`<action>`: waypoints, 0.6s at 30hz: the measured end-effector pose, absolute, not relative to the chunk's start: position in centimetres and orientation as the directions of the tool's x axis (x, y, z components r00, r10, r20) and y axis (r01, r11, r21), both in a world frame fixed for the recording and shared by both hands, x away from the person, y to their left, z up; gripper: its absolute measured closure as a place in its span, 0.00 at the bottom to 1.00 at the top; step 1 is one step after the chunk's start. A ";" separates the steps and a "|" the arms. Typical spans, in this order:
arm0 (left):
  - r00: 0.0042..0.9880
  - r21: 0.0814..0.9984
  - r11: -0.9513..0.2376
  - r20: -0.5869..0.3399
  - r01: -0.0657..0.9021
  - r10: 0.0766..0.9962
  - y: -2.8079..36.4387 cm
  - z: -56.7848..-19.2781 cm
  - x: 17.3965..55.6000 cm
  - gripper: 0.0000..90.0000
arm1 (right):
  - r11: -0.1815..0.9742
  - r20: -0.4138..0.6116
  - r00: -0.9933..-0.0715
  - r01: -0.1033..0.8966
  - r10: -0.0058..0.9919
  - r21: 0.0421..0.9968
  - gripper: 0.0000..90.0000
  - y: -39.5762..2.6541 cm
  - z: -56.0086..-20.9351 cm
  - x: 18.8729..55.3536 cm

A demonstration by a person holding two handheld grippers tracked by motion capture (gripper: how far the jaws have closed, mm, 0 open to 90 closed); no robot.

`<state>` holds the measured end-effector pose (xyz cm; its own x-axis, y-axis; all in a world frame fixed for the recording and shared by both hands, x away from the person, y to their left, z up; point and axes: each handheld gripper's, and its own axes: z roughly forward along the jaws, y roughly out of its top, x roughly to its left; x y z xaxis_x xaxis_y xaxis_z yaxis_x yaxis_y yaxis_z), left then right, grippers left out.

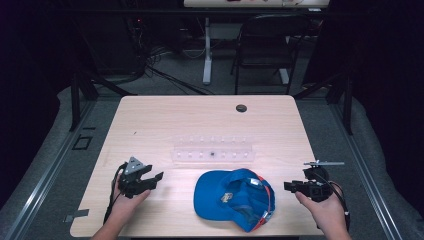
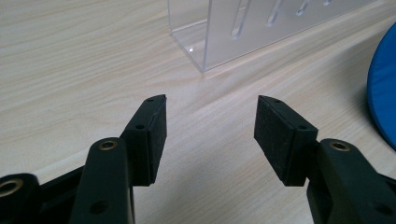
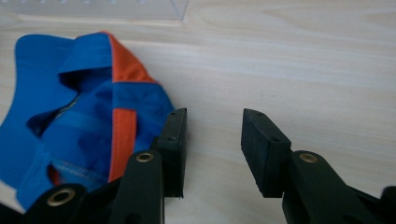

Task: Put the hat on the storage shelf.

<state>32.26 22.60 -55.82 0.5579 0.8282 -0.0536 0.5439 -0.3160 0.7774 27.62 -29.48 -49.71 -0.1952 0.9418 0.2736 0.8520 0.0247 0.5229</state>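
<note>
A blue cap [image 1: 232,197] with orange trim lies upside down at the front middle of the wooden table [image 1: 165,120]. My left gripper [image 1: 157,177] rests to the cap's left, pointing right toward it. Its jaws stand open over bare wood [image 2: 210,121], and the cap's blue brim [image 2: 383,93] shows at the right edge of the left gripper view. My right gripper [image 1: 287,186] is at the cap's right, pointing left. In the right gripper view its jaws [image 3: 212,135] are apart with nothing between them, and the cap [image 3: 84,121] lies just beside the left jaw.
A clear acrylic rack [image 1: 212,152] with a row of small pegs lies across the table behind the cap; its corner [image 2: 243,32] is ahead of my left gripper. A round cable hole [image 1: 241,108] sits near the far edge. A dark chair [image 1: 270,45] stands beyond the table.
</note>
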 end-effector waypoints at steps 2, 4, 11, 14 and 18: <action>0.557 0.776 -0.317 -0.053 0.545 0.829 22.6 -55.8 32.3 0.50 | 0.030 0.298 -0.205 0.864 0.932 0.502 0.69 -29.3 -49.6 27.5; 0.559 0.775 -0.321 -0.050 0.544 0.828 22.6 -55.9 32.3 0.50 | 0.024 0.345 -0.217 0.874 0.913 0.486 0.69 -29.1 -49.5 27.5; 0.553 0.776 -0.314 -0.054 0.548 0.831 22.6 -55.9 32.3 0.50 | 0.037 0.422 -0.255 0.888 0.870 0.459 0.68 -28.1 -49.5 27.3; 0.554 0.775 -0.316 -0.053 0.548 0.831 22.6 -55.9 32.3 0.50 | 0.044 0.429 -0.263 0.888 0.864 0.457 0.67 -27.7 -49.8 27.2; 0.557 0.774 -0.322 -0.047 0.545 0.829 22.5 -55.9 32.3 0.50 | 0.067 0.437 -0.276 0.897 0.856 0.436 0.67 -27.1 -50.7 27.1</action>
<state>32.31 22.54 -55.89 0.5573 0.8290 -0.0470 0.5450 -0.3225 0.7740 27.12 -27.10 -50.72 -0.2758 0.8563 0.4367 0.8974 0.0667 0.4361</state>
